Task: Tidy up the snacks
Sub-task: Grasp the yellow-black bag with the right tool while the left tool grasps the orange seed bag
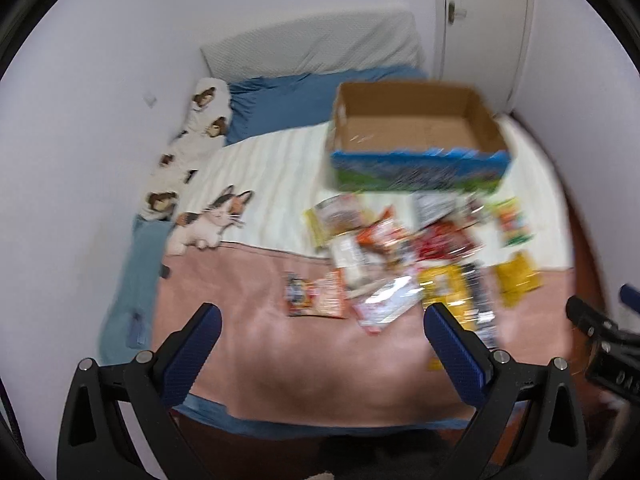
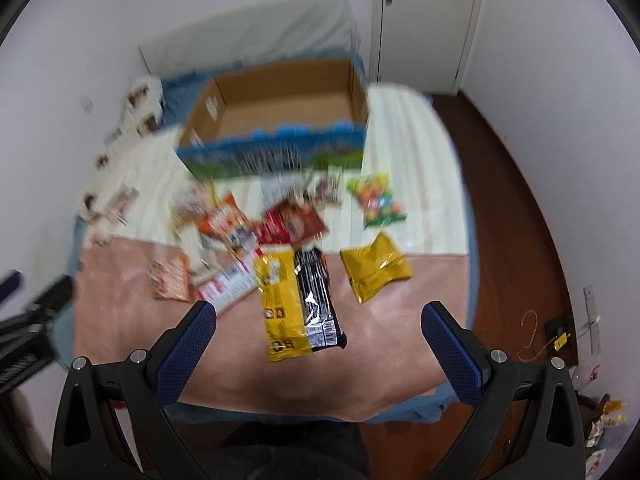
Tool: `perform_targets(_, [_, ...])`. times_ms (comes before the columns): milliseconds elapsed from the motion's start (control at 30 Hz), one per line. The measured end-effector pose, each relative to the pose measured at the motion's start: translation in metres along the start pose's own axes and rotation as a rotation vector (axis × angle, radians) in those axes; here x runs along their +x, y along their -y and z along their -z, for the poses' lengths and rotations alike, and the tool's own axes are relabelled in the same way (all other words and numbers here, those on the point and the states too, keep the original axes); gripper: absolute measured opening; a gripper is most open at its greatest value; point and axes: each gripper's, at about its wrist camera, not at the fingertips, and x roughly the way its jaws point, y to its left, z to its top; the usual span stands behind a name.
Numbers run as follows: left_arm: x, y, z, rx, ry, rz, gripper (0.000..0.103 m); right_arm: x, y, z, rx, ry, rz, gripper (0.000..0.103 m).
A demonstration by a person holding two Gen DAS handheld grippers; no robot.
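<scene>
The open brown cardboard box (image 2: pixel 280 108), upper centre of the frame, is matt inside, with glossy blue-green print outside. Shiny crinkled plastic snack packets (image 2: pixel 298 300) lie on soft matt pink cloth (image 2: pixel 120 320). At right, the reddish wooden floor (image 2: pixel 512 216) looks polished. Blue textured gripper pads (image 2: pixel 184 356) sit on black matt plastic.

You face a bed (image 2: pixel 420 288): the open box (image 2: pixel 280 120) sits toward its far edge, the snack packets (image 2: pixel 280 232) lie scattered before it, mid-bed, and one pouch (image 2: pixel 376 268) lies apart near the right edge.
</scene>
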Motion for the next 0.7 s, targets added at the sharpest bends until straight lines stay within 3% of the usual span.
perform_targets(233, [0.104, 0.005, 0.011, 0.174, -0.106, -0.089, 0.103, 0.173, -0.024, 0.007, -0.053, -0.255, 0.018, 0.103])
perform_targets(333, [0.134, -0.004, 0.013, 0.179, -0.155, -0.080, 0.103, 0.225, -0.035, 0.013, -0.054, -0.337, 0.000, 0.103])
perform_targets(400, [0.150, -0.012, 0.014, 0.178, -0.174, -0.070, 0.103, 0.246, -0.041, 0.017, -0.043, -0.376, -0.017, 0.103])
perform_targets(533, [0.177, -0.024, 0.012, 0.211, -0.207, -0.056, 0.103, 0.275, -0.050, 0.023, -0.070, -0.390, 0.050, 0.103])
perform_targets(700, [0.207, -0.009, 0.021, 0.480, -0.204, -0.017, 0.103, 0.288, -0.052, 0.030, -0.071, -0.401, 0.075, 0.099])
